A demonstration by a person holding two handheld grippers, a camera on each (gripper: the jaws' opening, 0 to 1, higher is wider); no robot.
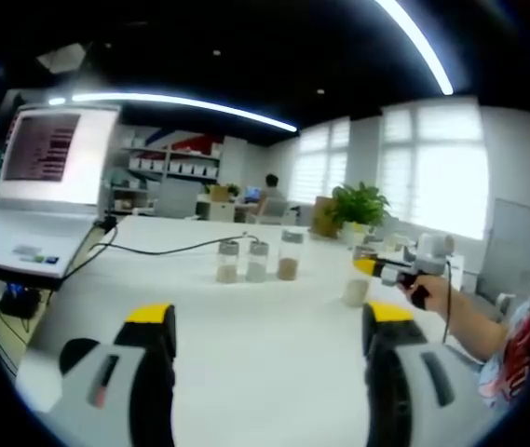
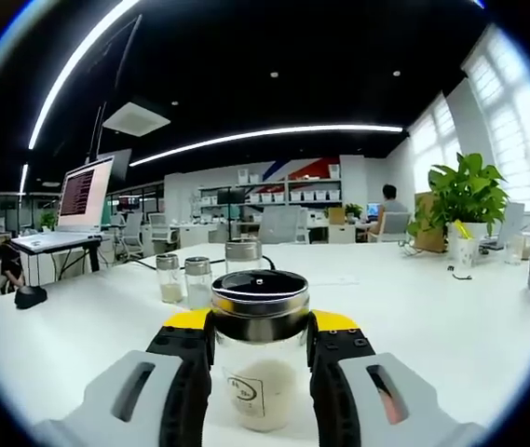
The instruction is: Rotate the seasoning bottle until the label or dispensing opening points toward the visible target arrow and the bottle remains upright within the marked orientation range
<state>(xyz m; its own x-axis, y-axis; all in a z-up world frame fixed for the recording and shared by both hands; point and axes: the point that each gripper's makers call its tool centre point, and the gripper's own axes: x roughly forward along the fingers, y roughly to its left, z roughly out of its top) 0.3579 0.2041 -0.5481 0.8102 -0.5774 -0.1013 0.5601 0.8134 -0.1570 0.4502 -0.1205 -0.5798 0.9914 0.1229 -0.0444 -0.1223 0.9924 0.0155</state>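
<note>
Right gripper [image 2: 261,349] has its jaws clamped on the bottle [image 2: 260,349], upright on the white worktop [image 2: 432,317]. Left gripper [image 1: 269,345] hovers with jaws wide apart, gripping nothing. Three more jars [image 1: 256,260] stand beyond, laptop [image 1: 36,200] further left.

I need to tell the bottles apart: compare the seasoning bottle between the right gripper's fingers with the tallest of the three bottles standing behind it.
The held seasoning bottle holds whitish contents; the tallest bottle holds brown.
The held seasoning bottle sits between the right gripper fingers; the tallest bottle stands free on the table, beside two shorter bottles.
The held one shows a label; I can't make one out on the tallest.
Both are upright, clear, with metal caps.
</note>
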